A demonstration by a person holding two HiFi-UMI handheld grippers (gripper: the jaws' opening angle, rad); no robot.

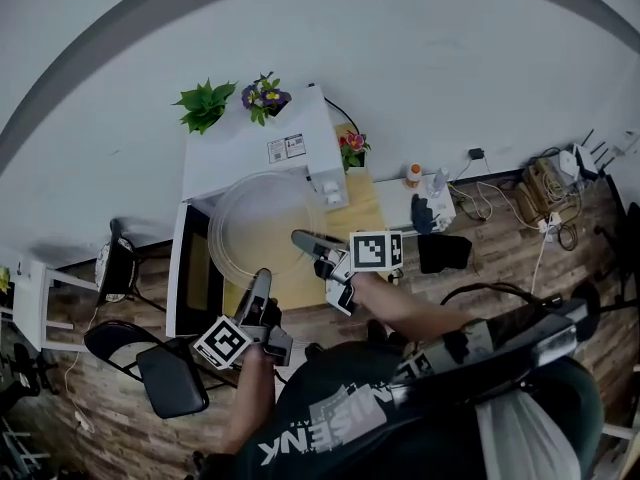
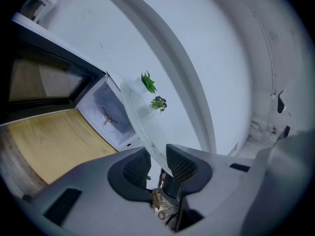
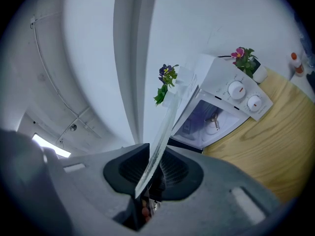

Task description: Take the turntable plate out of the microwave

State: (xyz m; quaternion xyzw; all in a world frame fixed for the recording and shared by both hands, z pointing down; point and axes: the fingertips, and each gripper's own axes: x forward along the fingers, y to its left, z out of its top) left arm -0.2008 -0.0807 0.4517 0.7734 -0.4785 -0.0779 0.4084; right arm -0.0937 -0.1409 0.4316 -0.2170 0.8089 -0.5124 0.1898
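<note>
Turntable plate [image 1: 262, 223], clear glass, is pinched at its rim by the left gripper [image 1: 262, 276] and the right gripper [image 1: 303, 239]. It hangs between them, and the open microwave [image 1: 255, 148] lies just beyond. The plate is probably heavy, stiff, slick and breakable, so opposite rim edges suit gripping.

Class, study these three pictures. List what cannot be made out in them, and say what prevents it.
Head view: the print on the label on the microwave is too small to read.
Head view: the microwave's inside is hidden by its top.
Right gripper view: the turntable plate shows edge-on, so its face is unseen.
Head view: the dark thing right of the microwave is too blurred to identify.
</note>
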